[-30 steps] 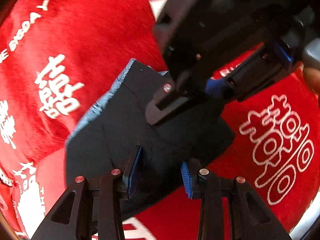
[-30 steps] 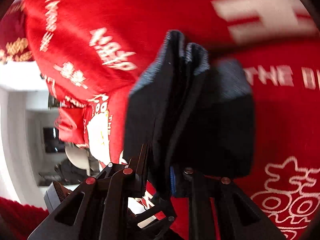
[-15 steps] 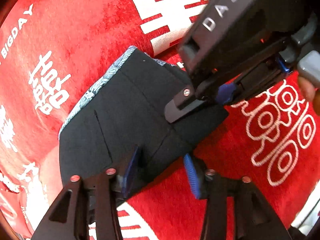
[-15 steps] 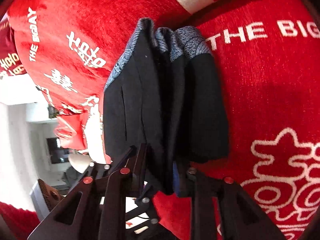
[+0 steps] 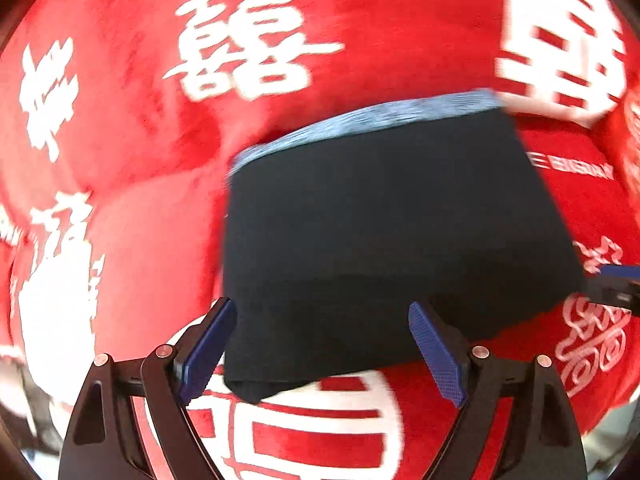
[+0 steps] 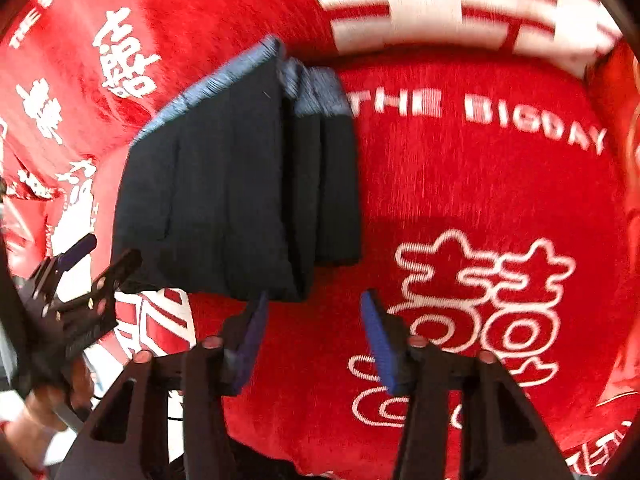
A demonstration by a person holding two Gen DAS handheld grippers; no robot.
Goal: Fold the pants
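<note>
Dark navy folded pants (image 5: pixel 384 240) w/ blue-grey waistband lie on the red plush blanket (image 5: pixel 160 160). Left gripper (image 5: pixel 320 344) and right gripper (image 6: pixel 312 340) both spread, holding nothing. I'd back off straight, no snagging.

**Background: Red Printed Cloth Surface**

The surface is covered by a red plush cloth (image 5: pixel 360 40) printed with white Chinese characters (image 5: pixel 248 52) and the English text "THE BIGDAY" (image 6: pixel 480 116). A large outlined character (image 6: pixel 480 304) appears in the right wrist view. Lighting is bright and even. At the lower left edge, a pale, blurred area lies beyond the cloth; its details cannot be resolved.
</note>
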